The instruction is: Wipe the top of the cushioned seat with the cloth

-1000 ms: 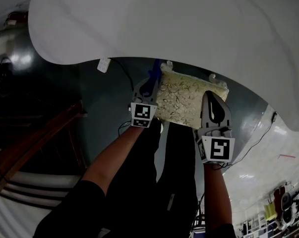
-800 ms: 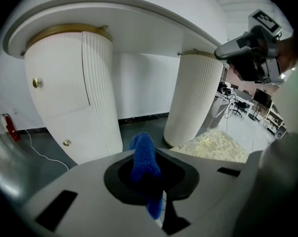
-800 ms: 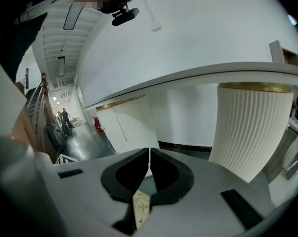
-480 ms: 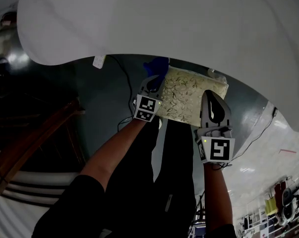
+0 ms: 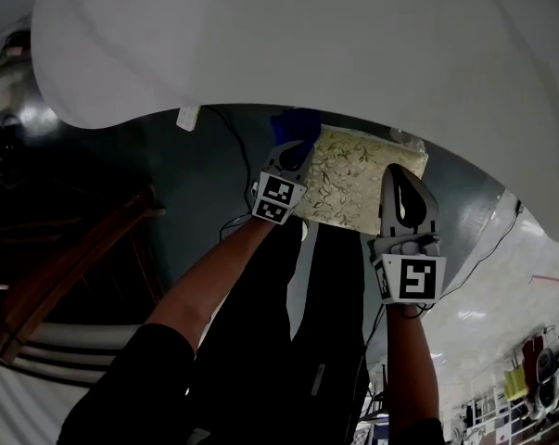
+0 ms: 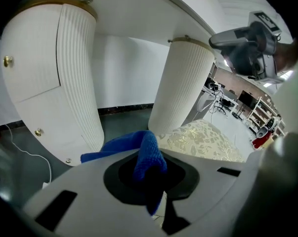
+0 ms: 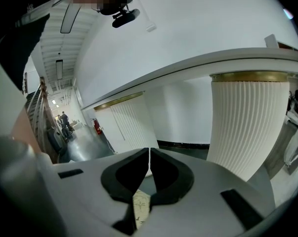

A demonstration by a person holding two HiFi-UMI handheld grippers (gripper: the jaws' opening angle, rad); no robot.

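The cushioned seat has a pale cover with a leafy pattern and sits under the edge of the white table. My left gripper is at the seat's far left edge, shut on a blue cloth that bunches out past the jaws. In the left gripper view the cloth is folded between the jaws, with the seat just to the right. My right gripper hovers over the seat's right side, shut with nothing in it. Its view shows a sliver of the seat below the closed jaws.
A large white tabletop overhangs the seat. White fluted pedestals stand close beyond it. A white cable and plug lie on the dark floor at left, and a wooden piece sits lower left. The person's legs are below the seat.
My left gripper has moved forward and slightly right along the seat's left edge, carrying the blue cloth towards the far corner. The right gripper has stayed almost still.
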